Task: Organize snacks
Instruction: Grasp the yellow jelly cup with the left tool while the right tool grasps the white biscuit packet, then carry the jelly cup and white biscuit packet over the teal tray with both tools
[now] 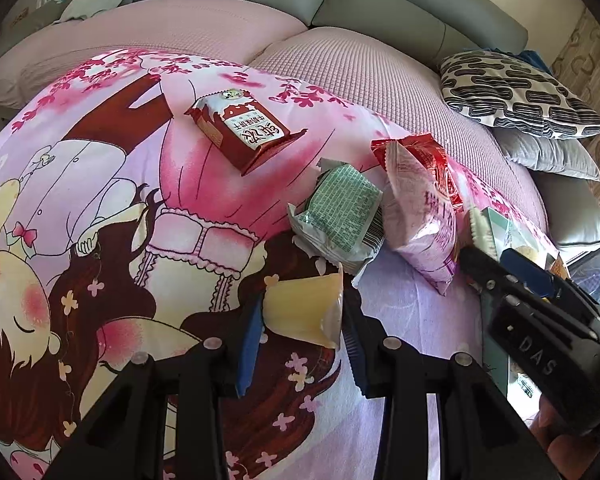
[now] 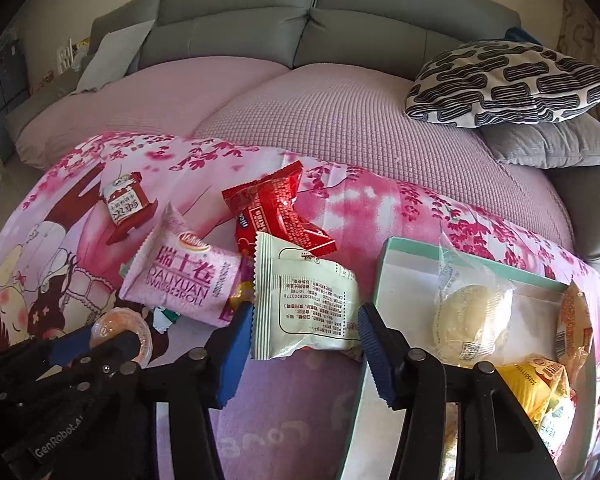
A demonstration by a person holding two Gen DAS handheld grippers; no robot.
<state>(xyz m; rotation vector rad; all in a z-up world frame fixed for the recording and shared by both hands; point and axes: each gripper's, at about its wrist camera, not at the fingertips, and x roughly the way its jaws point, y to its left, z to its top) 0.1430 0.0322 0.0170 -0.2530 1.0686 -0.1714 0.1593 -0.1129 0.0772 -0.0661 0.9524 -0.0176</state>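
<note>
Lying between right gripper (image 2: pixel 306 354) jaws, white packet (image 2: pixel 306 308), left pad touching

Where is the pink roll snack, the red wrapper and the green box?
Pink roll snack (image 2: pixel 180 280), right wrist view, middle of its front.
Red wrapper (image 2: pixel 278 210), right wrist view, centre of the packet.
Green box (image 2: pixel 460 258), right wrist view, far rim.

Five wrapped snacks lie loose on the printed blanket (image 2: pixel 372 208): one dark-red biscuit pack (image 2: pixel 125 200) at ten o'clock, one pink Swiss-roll pack (image 2: pixel 184 276), one bright-red packet (image 2: pixel 280 210), one white packet (image 2: pixel 304 300), one green-printed packet (image 1: pixel 340 216). One jelly cup (image 1: pixel 300 308). One teal box (image 2: pixel 384 264) at three o'clock, with at least four snacks inside. Two cushions (image 2: pixel 508 84).
</note>
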